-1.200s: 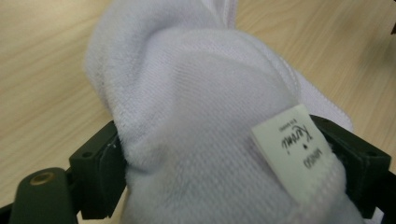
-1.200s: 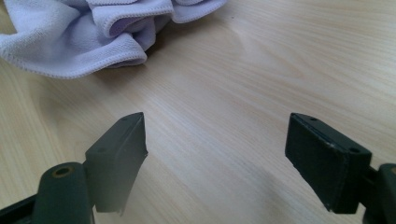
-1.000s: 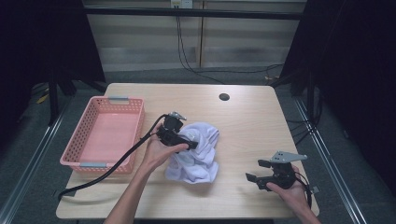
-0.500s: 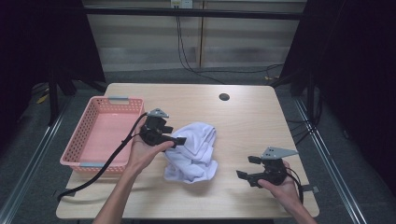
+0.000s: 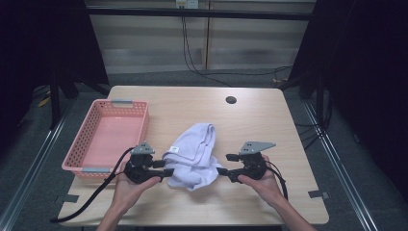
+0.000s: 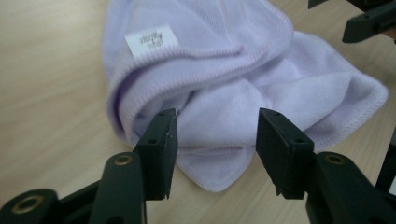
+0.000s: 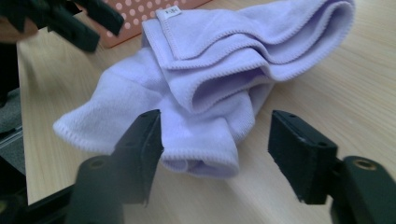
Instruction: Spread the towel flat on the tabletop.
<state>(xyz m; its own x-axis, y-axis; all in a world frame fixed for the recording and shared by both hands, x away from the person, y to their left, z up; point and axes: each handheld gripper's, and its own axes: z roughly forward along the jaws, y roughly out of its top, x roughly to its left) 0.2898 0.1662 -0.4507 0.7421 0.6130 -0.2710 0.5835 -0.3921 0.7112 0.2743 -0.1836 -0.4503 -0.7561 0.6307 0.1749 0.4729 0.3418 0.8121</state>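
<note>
A crumpled lilac cloth with a small white label lies in the middle of the wooden table. My left gripper is open at the cloth's left side, low over the table. In the left gripper view its jaws frame a folded corner of the cloth without closing on it. My right gripper is open at the cloth's right side. In the right gripper view the cloth's near folds lie between its spread jaws. The left gripper also appears at the top left of that view.
A pink perforated basket stands on the table's left side, with nothing inside. A dark round hole sits near the table's far edge. A black cable trails from the left gripper off the front edge.
The left gripper has let go of the cloth and drawn back toward the front left. The right gripper has moved left, in to the cloth's right side. The cloth now lies flatter.
</note>
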